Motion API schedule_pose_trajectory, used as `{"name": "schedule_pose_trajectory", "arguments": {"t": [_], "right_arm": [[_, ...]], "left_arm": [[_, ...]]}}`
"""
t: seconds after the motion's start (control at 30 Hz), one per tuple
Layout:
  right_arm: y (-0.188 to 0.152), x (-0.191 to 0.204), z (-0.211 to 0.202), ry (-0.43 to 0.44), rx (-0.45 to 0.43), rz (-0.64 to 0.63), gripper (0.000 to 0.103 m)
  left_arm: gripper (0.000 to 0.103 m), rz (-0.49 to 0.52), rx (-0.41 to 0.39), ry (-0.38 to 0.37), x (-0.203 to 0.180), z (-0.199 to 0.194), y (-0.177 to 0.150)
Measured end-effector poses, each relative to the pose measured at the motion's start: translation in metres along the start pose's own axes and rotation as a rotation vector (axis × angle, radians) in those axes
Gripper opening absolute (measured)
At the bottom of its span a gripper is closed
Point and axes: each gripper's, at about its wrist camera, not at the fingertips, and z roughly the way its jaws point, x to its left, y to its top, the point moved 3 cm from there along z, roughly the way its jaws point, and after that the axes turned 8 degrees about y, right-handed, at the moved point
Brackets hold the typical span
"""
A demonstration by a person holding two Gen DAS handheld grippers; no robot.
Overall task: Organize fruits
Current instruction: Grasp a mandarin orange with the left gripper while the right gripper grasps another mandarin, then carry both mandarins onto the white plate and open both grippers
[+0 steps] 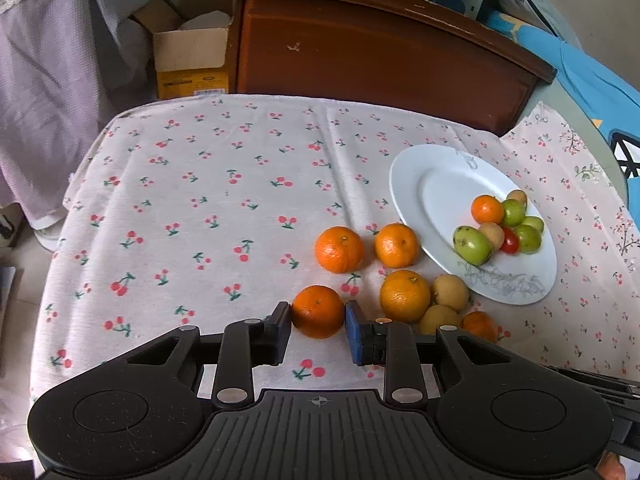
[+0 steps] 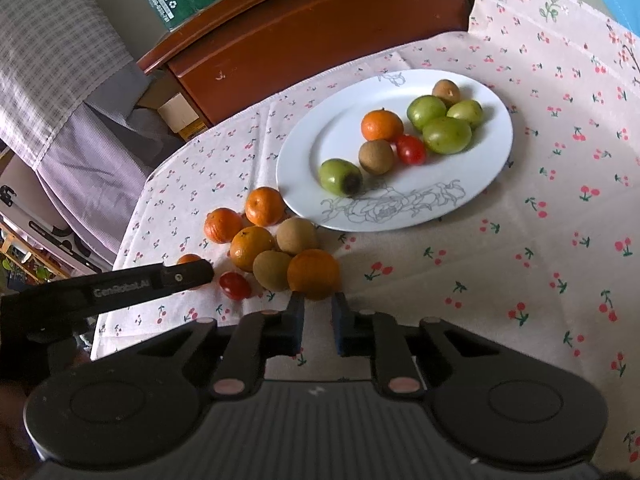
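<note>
A white plate (image 1: 440, 184) holds a small orange (image 1: 487, 209), green fruits (image 1: 472, 245), brown fruits and a cherry tomato (image 1: 509, 241). It also shows in the right wrist view (image 2: 492, 168). Several oranges and brown fruits lie loose on the cloth beside it. My left gripper (image 1: 318, 314) has its pads against both sides of one orange (image 1: 318, 311) resting on the cloth. My right gripper (image 2: 318, 304) is open, its tips just below another orange (image 2: 313, 274), which sits in the loose pile. A cherry tomato (image 2: 235, 285) lies left of that pile.
The table has a cherry-print cloth (image 1: 224, 200). A brown wooden headboard (image 1: 380, 52) stands behind it, with a cardboard box (image 1: 192, 60) to its left. The left gripper's side (image 2: 152, 280) reaches across the lower left of the right wrist view.
</note>
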Motion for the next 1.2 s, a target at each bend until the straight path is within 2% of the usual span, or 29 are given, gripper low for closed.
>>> {"name": "schedule_pose_trajectory", "arguments": {"t": [0.1,0.23,0.3,0.43,0.53,0.57,0.6,0.63,0.9,1.2], "right_arm": [[-0.001,0.001,-0.001,0.004,-0.003,-0.007,0.02],[0.0,0.005,-0.004,0.016,-0.021,-0.024,0.029],[0.002,0.008,-0.004,0.005,-0.036,-0.041,0.032],[0.006,0.013,0.002,-0.02,-0.052,-0.102,0.044],[0.005,0.011,0.011,-0.04,-0.051,-0.112,0.044],[0.005,0.01,0.012,-0.04,-0.051,-0.116,0.041],[0.005,0.011,0.012,-0.04,-0.05,-0.127,0.033],[0.006,0.012,0.013,-0.035,-0.048,-0.133,0.031],[0.004,0.016,0.006,-0.024,-0.039,-0.134,0.03],[0.014,0.032,-0.02,0.032,-0.094,-0.161,0.03]], "left_arm": [[0.026,-0.014,0.0,0.01,0.004,-0.002,0.001],[0.026,-0.032,-0.002,0.028,0.007,-0.002,0.003],[0.026,-0.033,-0.003,0.029,0.008,-0.002,0.003],[0.026,-0.025,-0.007,0.027,0.007,-0.004,0.003],[0.026,-0.025,-0.004,0.026,0.006,-0.005,0.002],[0.026,-0.023,-0.004,0.025,0.006,-0.005,0.002],[0.026,-0.022,-0.005,0.024,0.006,-0.006,0.002],[0.026,-0.022,-0.006,0.025,0.006,-0.006,0.002],[0.026,-0.017,-0.022,0.021,0.001,-0.013,0.002],[0.026,-0.018,-0.06,0.009,-0.009,-0.027,0.007]]}}
